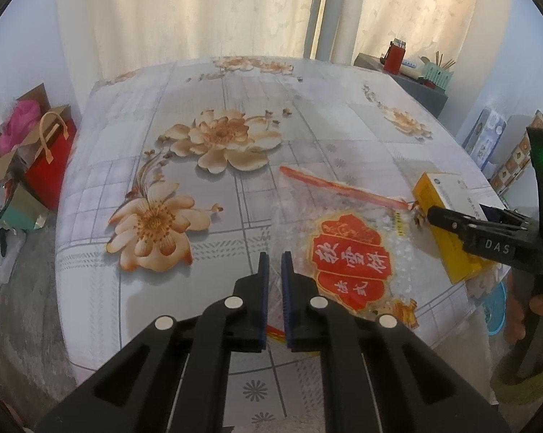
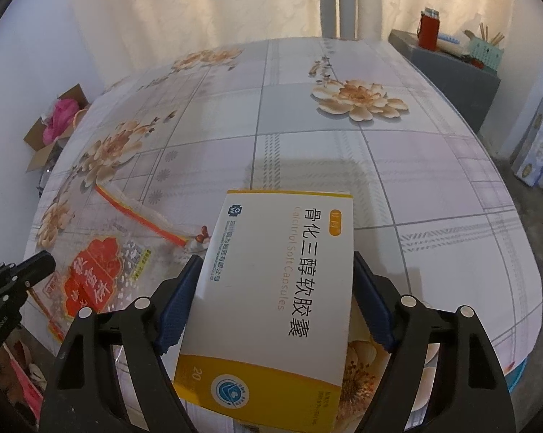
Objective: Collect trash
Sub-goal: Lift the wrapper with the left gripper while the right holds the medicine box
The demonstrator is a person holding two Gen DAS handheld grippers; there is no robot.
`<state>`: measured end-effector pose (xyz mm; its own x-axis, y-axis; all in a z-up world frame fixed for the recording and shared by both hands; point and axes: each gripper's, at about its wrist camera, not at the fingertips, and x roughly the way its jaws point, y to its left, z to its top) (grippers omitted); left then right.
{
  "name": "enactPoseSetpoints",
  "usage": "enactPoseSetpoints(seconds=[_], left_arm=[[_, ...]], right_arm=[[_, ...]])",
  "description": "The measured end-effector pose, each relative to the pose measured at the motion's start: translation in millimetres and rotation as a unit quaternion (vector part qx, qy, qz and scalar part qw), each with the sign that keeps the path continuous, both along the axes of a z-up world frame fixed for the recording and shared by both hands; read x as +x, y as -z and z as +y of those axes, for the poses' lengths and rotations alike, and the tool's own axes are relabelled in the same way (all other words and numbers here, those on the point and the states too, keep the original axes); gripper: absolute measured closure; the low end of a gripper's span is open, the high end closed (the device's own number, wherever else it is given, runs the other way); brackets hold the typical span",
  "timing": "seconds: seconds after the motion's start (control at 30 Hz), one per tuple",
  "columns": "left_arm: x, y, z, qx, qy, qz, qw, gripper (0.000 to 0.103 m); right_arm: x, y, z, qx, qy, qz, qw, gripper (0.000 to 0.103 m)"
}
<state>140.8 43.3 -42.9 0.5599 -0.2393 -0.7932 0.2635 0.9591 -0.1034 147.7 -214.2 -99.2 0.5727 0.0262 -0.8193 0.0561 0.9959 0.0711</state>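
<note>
At six o'clock of the table (image 1: 307, 108), with left gripper (image 1: 275, 259) pinched shut on the bag (image 1: 350, 263) edge and right gripper (image 2: 276, 258) clamped across the box (image 2: 271, 361) at three o'clock, needed slow, level lifts.

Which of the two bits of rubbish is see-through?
The plastic wrapper with the red label: the flowered tablecloth shows through its clear edges. The yellow-and-white medicine box is solid cardboard.

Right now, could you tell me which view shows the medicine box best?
The right wrist view: the medicine box fills the centre, label readable, between the right gripper fingers. The left wrist view shows only its yellow edge at far right.
</note>
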Motion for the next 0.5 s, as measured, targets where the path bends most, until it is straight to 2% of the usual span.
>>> enactPoseSetpoints(seconds=[0.5], left_arm=[[-12, -18, -1, -0.004, 0.006, -0.032, 0.9995, 0.098]], right_arm=[[-11, -14, -1, -0.001, 0.007, -0.016, 1.0, 0.029]])
